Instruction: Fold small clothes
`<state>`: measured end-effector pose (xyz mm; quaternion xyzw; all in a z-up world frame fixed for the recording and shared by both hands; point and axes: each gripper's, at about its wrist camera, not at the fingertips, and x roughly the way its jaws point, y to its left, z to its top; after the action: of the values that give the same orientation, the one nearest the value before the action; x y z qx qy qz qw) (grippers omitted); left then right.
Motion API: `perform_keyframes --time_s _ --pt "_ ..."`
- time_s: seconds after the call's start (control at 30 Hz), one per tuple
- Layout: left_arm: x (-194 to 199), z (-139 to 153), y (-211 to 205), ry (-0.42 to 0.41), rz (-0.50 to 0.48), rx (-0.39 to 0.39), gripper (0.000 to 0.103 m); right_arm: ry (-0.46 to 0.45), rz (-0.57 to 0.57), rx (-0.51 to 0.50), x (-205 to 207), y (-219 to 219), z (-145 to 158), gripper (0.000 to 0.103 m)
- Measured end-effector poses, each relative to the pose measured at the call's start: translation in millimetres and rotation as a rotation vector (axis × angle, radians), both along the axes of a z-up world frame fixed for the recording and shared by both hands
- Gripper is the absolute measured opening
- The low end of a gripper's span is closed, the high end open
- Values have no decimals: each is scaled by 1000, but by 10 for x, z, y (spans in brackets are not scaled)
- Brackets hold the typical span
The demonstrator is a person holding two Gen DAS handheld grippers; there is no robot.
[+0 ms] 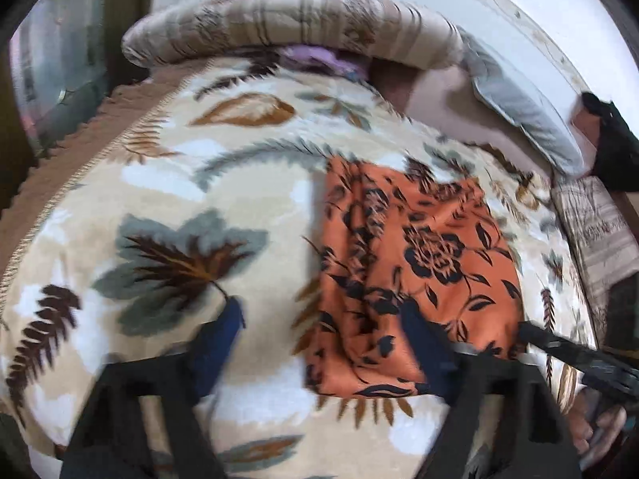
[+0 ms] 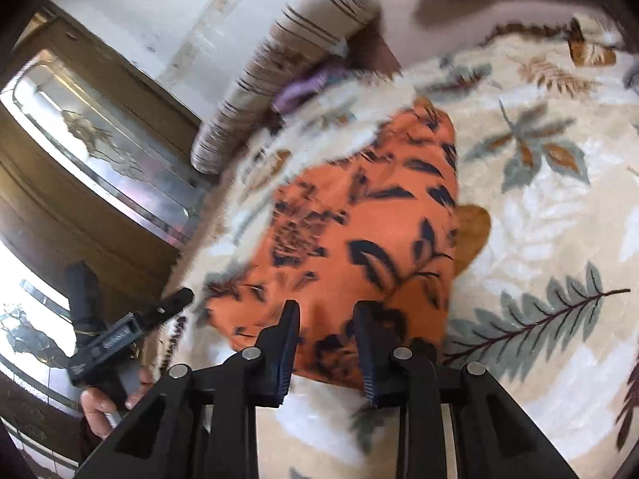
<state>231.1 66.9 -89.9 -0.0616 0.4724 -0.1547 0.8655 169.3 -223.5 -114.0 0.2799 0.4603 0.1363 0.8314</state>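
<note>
Left gripper [image 1: 323, 311] hung partly open above the blanket [image 1: 167, 159], nothing between its blue fingers [image 1: 227, 319]; right gripper [image 2: 325, 319] stood narrowly parted over the near edge of the orange garment [image 2: 351, 231], pinching nothing I could make out; that folded garment lay flat on the blanket; beyond it sat a rolled bolster [image 1: 295, 24].

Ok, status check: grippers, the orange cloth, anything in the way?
Left gripper open, one finger over the orange cloth. Right gripper open above its near edge, nothing pinched. Cloth lies folded on the leaf-print blanket. Nothing in the way.
</note>
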Motion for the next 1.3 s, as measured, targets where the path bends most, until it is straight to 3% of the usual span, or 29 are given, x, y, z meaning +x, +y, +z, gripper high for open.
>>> perform_keyframes --time_s 0.03,0.07,0.1,0.17,0.23,0.3,0.5,0.53,0.6,0.67,0.7,0.77,0.97,1.1,1.2,1.3 --pt "9 -43 -41 14 -9 -2 50 34 10 -6 87 4 -110 27" --pt "13 -92 -80 30 -19 -6 43 48 13 1 130 -3 -249 14" --pt "11 -118 -98 37 -21 -6 43 25 9 4 120 -25 -318 7" --pt "-17 -155 -148 33 -18 5 43 -8 18 45 97 -78 -362 5" --pt "-41 -147 -191 12 -18 18 49 5 18 84 102 -126 -376 5" --pt "-47 -122 -224 -5 -4 30 71 13 30 103 119 -149 -390 5" --pt "-19 -143 -413 -10 -20 39 73 44 34 162 102 -235 -421 5" --pt "-8 -176 -437 1 -25 35 70 51 33 174 104 -249 -430 5" --pt "28 -266 -478 43 -35 38 35 63 32 191 97 -266 -438 5" --pt "44 -303 -486 55 -22 53 31 69 34 200 92 -269 -446 5" --pt "33 -295 -486 47 -23 46 21 72 34 206 90 -278 -451 5" --pt "-16 -247 -504 26 -28 49 16 77 33 214 87 -288 -453 5" --pt "-436 96 -666 -156 -66 101 13 71 46 193 83 -271 -430 5" --pt "-711 46 -738 -244 -90 235 13 72 65 183 76 -240 -431 5" --pt "-551 -216 -670 -152 -57 284 14 77 76 182 93 -206 -443 5" --pt "-317 -370 -544 -81 -9 212 18 68 85 180 86 -181 -438 5"
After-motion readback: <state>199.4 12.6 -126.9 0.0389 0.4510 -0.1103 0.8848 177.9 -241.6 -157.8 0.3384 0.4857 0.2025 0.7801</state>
